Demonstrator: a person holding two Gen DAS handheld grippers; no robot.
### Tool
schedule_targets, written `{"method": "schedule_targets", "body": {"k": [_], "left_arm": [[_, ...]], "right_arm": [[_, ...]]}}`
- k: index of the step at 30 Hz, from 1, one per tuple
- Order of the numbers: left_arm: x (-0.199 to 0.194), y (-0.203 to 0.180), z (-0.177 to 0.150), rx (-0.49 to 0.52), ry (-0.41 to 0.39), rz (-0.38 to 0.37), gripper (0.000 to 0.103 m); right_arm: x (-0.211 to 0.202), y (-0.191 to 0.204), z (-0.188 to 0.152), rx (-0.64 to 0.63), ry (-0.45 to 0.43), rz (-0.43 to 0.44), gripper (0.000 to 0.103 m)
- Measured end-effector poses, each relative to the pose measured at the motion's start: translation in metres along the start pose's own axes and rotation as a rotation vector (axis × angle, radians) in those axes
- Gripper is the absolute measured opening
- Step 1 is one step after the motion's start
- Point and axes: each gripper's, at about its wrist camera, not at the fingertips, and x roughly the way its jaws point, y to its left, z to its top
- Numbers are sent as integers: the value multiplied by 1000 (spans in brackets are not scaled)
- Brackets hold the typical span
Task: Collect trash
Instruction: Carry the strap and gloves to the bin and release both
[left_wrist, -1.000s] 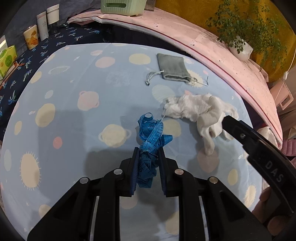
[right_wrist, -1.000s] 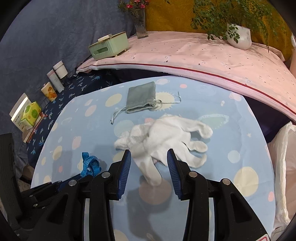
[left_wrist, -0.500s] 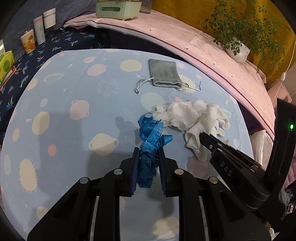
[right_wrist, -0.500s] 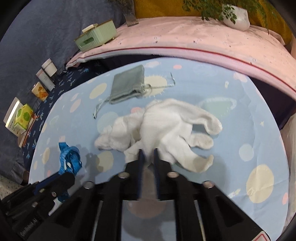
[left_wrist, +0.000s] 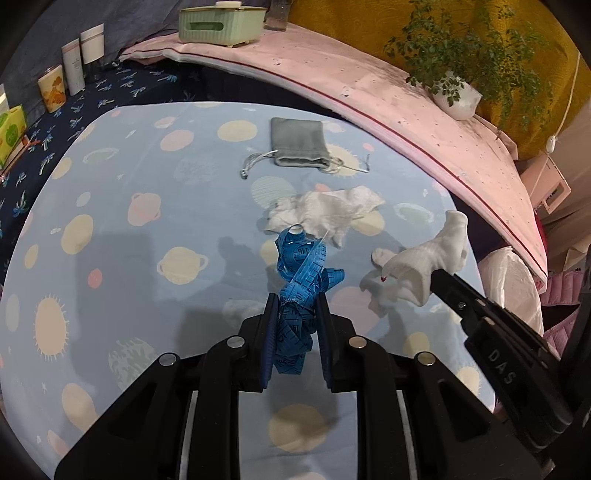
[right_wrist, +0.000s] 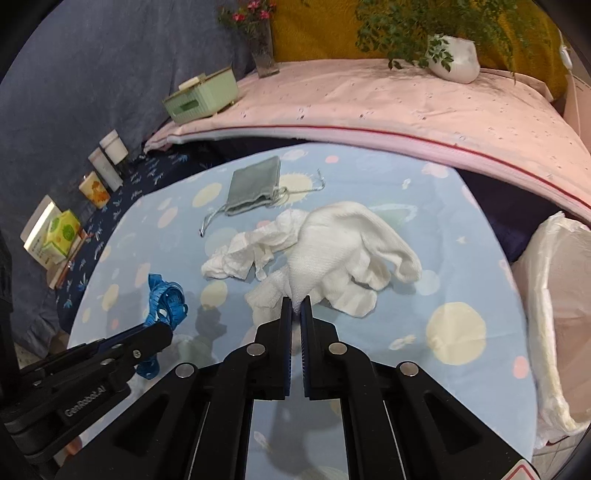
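Observation:
My left gripper (left_wrist: 295, 314) is shut on a crumpled blue measuring tape (left_wrist: 301, 273) and holds it above the patterned blue tablecloth (left_wrist: 129, 240). My right gripper (right_wrist: 295, 308) is shut on a white knitted glove (right_wrist: 343, 251), lifted off the table; the glove also shows in the left wrist view (left_wrist: 424, 262). A crumpled white tissue (left_wrist: 325, 212) lies on the table beyond the tape; it also shows in the right wrist view (right_wrist: 243, 254). The tape in the left gripper shows in the right wrist view (right_wrist: 164, 299).
A grey drawstring pouch (left_wrist: 299, 142) lies farther back on the table. A bin lined with a white bag (right_wrist: 557, 314) stands off the table's right edge. A pink-covered bench (right_wrist: 369, 99) carries a green tissue box (right_wrist: 201, 96) and a potted plant (right_wrist: 450, 55). Jars and boxes (left_wrist: 70, 74) line the left.
My right gripper closed on the white glove and lifted it away from the tissue, toward the right. My left gripper kept its hold on the blue tape and rose slightly.

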Motion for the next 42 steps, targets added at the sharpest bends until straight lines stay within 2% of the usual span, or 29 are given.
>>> {"method": "schedule_targets", "body": {"k": [12, 20, 30, 42], "left_arm": [[-32, -78, -4, 120, -48, -61, 19], [-44, -143, -12, 228, -73, -93, 19], [-39, -221, -25, 347, -54, -137, 19], [-24, -312, -43, 512, -33, -187, 20]], "right_arm": [[-80, -37, 9, 54, -147, -7, 4], [-124, -81, 6, 117, -221, -38, 4], [-161, -147, -11, 190, -266, -109, 4], [-182, -226, -34, 325, -283, -181, 4]]}}
